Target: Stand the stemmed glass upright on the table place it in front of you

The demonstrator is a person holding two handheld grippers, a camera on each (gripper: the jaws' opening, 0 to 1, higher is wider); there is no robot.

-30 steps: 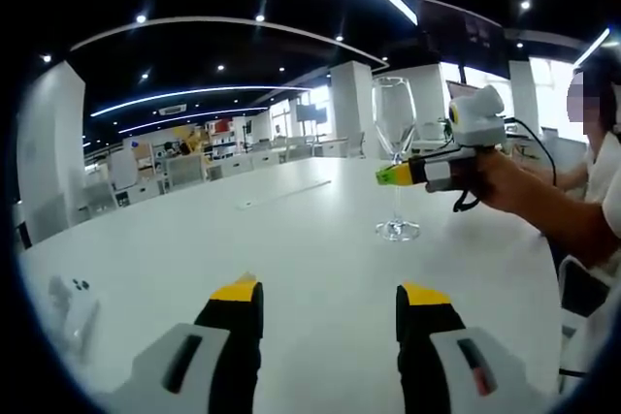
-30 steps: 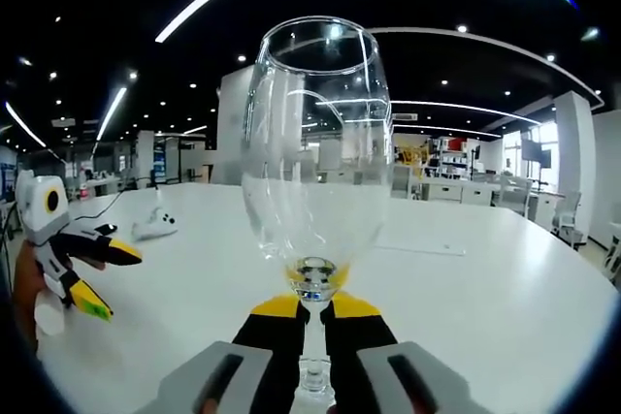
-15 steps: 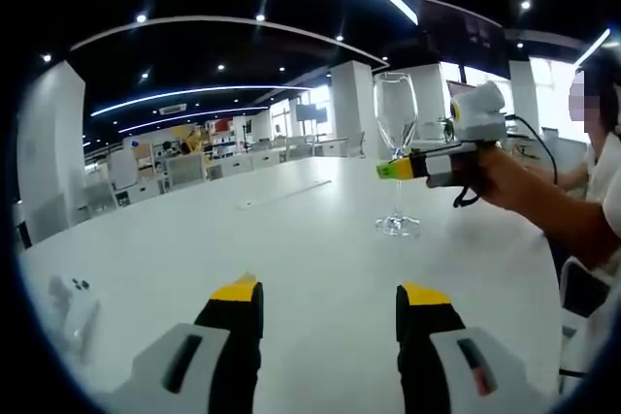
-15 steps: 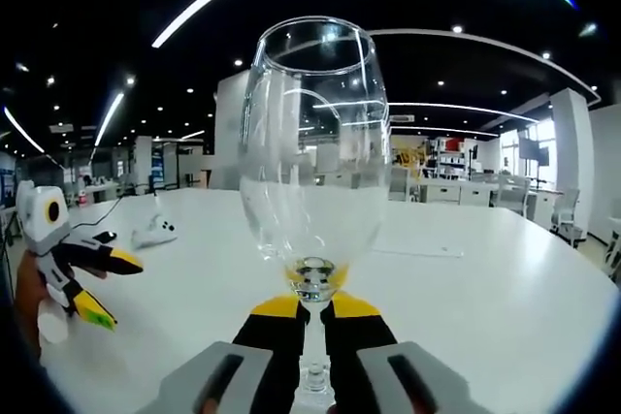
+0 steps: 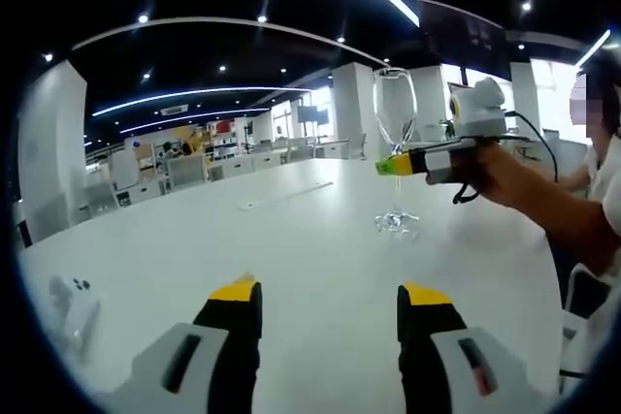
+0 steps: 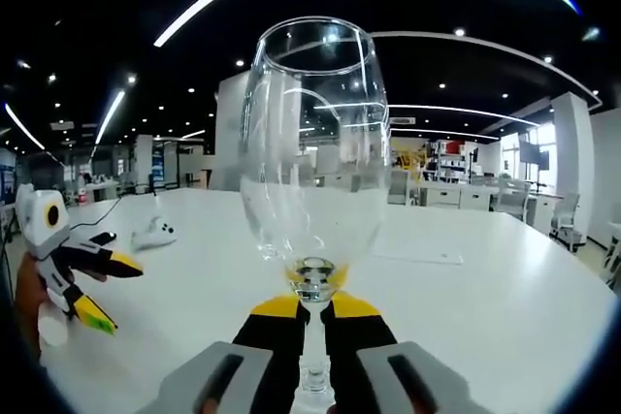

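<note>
1. My right gripper (image 6: 310,312) has its yellow-tipped jaws closed on the stem of the stemmed glass (image 6: 312,143), just under the bowl.
2. The glass stands upright in that grip; in my left gripper view it sits at about 1 o'clock (image 5: 396,113), its foot at or just above the white table (image 5: 320,249); I cannot tell whether it touches.
3. My left gripper (image 5: 330,302) has its jaws spread wide apart, holding nothing, low over the table.
4. A small white object (image 6: 155,232) lies on the table at 9 o'clock in my right gripper view.
</note>
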